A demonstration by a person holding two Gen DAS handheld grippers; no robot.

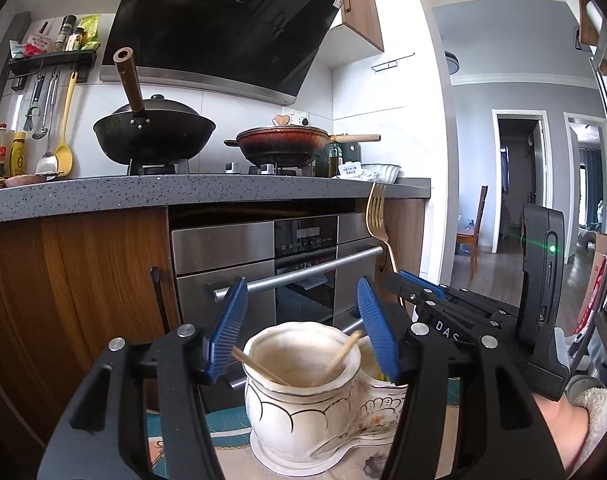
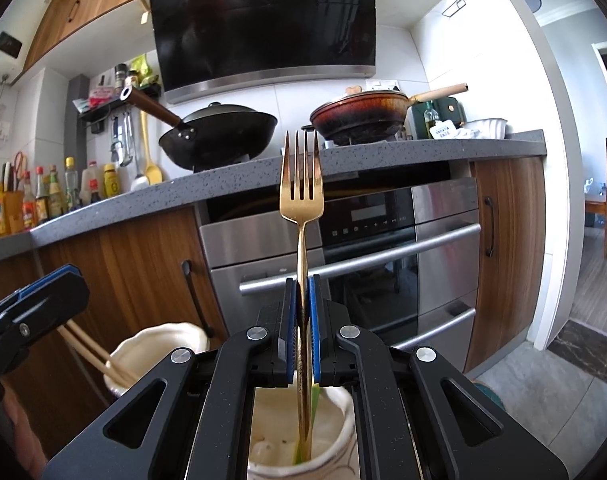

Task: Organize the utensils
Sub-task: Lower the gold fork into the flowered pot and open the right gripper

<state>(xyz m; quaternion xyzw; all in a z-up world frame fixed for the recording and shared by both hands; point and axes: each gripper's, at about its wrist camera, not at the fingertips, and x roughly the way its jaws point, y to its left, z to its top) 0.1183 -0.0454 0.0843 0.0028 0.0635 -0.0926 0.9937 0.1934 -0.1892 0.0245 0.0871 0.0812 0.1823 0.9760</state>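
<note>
The right gripper (image 2: 302, 312) is clamped on a gold fork (image 2: 301, 200), upright, tines up, handle down in a cream holder (image 2: 335, 412). The left gripper (image 1: 301, 328), jaws apart and empty, straddles the chopsticks (image 1: 255, 368) cup.

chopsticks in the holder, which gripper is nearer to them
Left. The left gripper sits open just above the chopsticks, a pad on either side. The right gripper is over the neighbouring cup, shut on the gold fork.
</note>
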